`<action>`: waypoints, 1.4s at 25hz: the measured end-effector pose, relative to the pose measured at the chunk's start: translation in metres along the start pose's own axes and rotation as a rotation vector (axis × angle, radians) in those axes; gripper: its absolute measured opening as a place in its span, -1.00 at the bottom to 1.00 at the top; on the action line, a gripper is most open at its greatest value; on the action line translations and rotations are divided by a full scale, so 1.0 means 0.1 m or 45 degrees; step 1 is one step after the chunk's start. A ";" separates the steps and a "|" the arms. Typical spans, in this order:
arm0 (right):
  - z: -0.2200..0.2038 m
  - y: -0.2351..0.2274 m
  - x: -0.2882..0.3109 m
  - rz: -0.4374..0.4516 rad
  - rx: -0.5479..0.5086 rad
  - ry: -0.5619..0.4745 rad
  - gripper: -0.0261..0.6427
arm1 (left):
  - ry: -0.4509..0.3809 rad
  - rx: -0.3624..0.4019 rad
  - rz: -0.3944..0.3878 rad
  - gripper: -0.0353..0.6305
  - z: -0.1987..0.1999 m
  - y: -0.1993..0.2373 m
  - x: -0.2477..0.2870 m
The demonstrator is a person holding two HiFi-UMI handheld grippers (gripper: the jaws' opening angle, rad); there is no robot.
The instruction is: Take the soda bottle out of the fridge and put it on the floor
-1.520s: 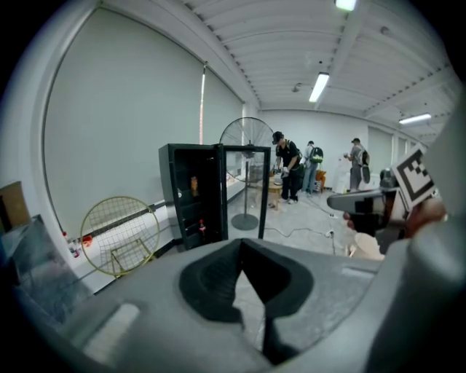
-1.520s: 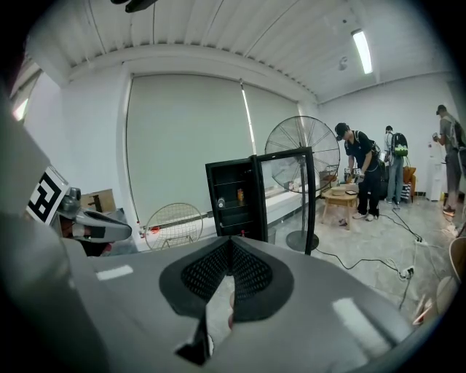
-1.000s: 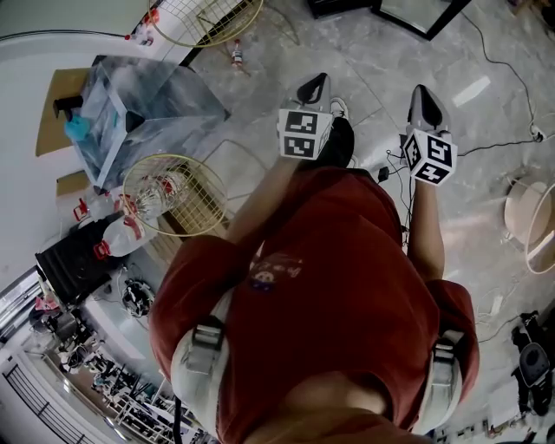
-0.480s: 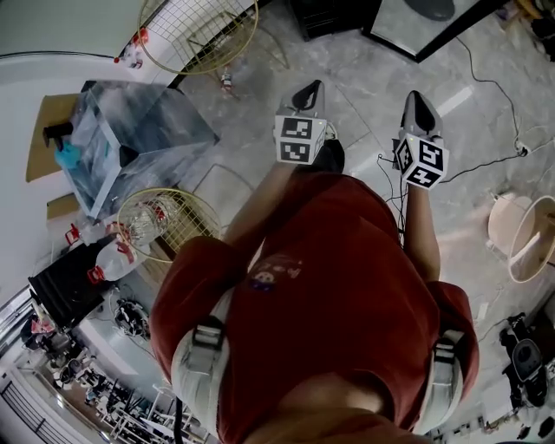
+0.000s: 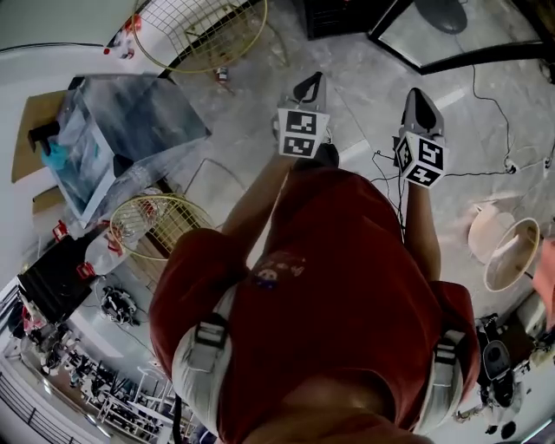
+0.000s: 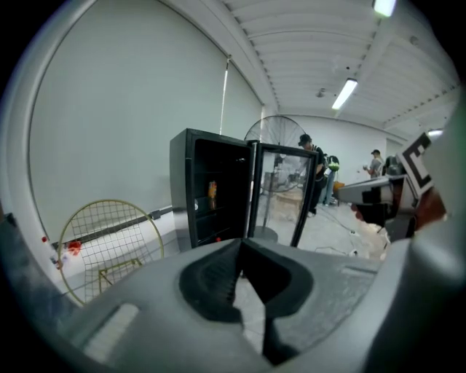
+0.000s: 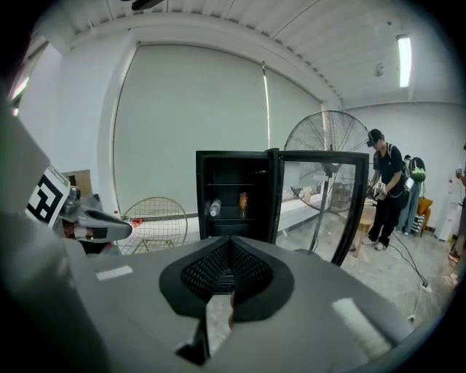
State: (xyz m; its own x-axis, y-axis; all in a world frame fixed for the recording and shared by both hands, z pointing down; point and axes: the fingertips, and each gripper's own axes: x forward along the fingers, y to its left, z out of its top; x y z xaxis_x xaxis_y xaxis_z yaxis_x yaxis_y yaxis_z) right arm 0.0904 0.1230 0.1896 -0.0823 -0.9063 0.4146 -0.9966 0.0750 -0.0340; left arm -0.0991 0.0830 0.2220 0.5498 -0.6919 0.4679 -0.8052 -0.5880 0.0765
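A black fridge (image 7: 237,197) stands ahead with its glass door (image 7: 320,198) swung open to the right. On a middle shelf lies a clear bottle (image 7: 215,208), and an orange can (image 7: 243,200) stands beside it. The head view shows the fridge (image 5: 342,17) at the top edge. My left gripper (image 5: 310,89) and right gripper (image 5: 420,104) are held side by side in front of the person's red shirt, well short of the fridge. Both are shut and hold nothing, the left gripper (image 6: 240,244) and the right gripper (image 7: 230,240) alike.
Round gold wire frames (image 5: 195,30) stand left of the fridge and at my left side (image 5: 156,225). A clear plastic bin (image 5: 121,130) sits on the left. Cables (image 5: 494,104) cross the marble floor. A big fan (image 7: 328,142) and a standing person (image 7: 386,189) are beyond the door.
Both grippers have been carried forward over the floor toward the fridge. Its body and open door now show larger at the top of the head view. The jaws stay shut.
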 end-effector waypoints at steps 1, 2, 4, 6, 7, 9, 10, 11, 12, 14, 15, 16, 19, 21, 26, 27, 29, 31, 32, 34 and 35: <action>0.01 0.01 0.05 -0.001 -0.002 0.011 -0.93 | 0.001 -0.003 0.002 -0.90 0.00 0.05 0.03; 0.02 0.03 0.11 0.001 0.001 0.019 -0.93 | 0.002 -0.006 0.005 -0.90 0.01 0.11 0.04; 0.06 0.05 0.21 0.006 0.010 0.022 -0.93 | -0.001 -0.010 0.015 -0.90 0.04 0.22 0.08; 0.08 0.05 0.28 0.010 0.014 0.023 -0.93 | -0.009 -0.013 0.022 -0.90 0.09 0.29 0.11; 0.08 0.05 0.30 0.012 0.015 0.027 -0.93 | -0.011 -0.018 0.025 -0.90 0.10 0.31 0.12; 0.06 0.05 0.37 0.018 0.021 0.033 -0.93 | -0.011 -0.024 0.032 -0.90 0.10 0.36 0.15; 0.07 0.04 0.42 0.022 0.026 0.033 -0.93 | -0.009 -0.020 0.034 -0.90 0.10 0.38 0.18; 0.07 0.04 0.47 0.027 0.030 0.031 -0.93 | -0.007 -0.015 0.034 -0.90 0.10 0.40 0.22; 0.08 0.04 0.50 0.033 0.030 0.030 -0.93 | -0.003 -0.009 0.033 -0.90 0.10 0.41 0.25; 0.08 0.05 0.56 0.047 0.026 0.031 -0.93 | 0.002 -0.008 0.039 -0.90 0.09 0.44 0.28; 0.08 0.06 0.59 0.055 0.026 0.031 -0.93 | 0.002 -0.013 0.046 -0.90 0.09 0.45 0.29; 0.09 0.05 0.63 0.062 0.028 0.030 -0.93 | 0.002 -0.017 0.055 -0.90 0.10 0.47 0.32; 0.12 -0.04 0.77 0.089 0.035 0.019 -0.93 | -0.006 -0.021 0.081 -0.90 0.17 0.47 0.42; 0.15 -0.11 0.85 0.108 0.038 0.007 -0.93 | -0.013 -0.025 0.094 -0.90 0.24 0.43 0.50; 0.27 -0.46 1.13 0.178 0.022 -0.018 -0.93 | -0.032 -0.041 0.148 -0.90 0.49 0.25 0.86; 0.30 -0.56 1.20 0.196 0.028 -0.020 -0.93 | -0.036 -0.041 0.165 -0.90 0.55 0.21 0.96; 0.32 -0.78 1.36 0.236 0.043 -0.011 -0.93 | -0.047 -0.042 0.207 -0.90 0.67 0.11 1.18; 0.31 -0.94 1.54 0.288 0.037 0.014 -0.93 | -0.057 -0.067 0.258 -0.90 0.78 0.05 1.37; 0.33 -1.00 1.64 0.316 0.029 0.023 -0.93 | -0.061 -0.077 0.282 -0.90 0.85 0.02 1.45; 0.38 -1.12 1.78 0.366 0.019 0.033 -0.93 | -0.069 -0.084 0.316 -0.90 0.97 -0.05 1.57; 0.40 -1.18 1.84 0.389 0.019 0.038 -0.93 | -0.073 -0.089 0.330 -0.90 1.02 -0.09 1.63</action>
State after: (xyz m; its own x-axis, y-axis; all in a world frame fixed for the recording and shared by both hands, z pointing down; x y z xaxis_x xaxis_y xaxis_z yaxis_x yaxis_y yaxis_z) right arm 0.1933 -0.0693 0.2331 -0.3781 -0.8302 0.4095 -0.9257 0.3357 -0.1742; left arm 0.0206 -0.0667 0.2078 0.3332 -0.8395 0.4291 -0.9330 -0.3591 0.0221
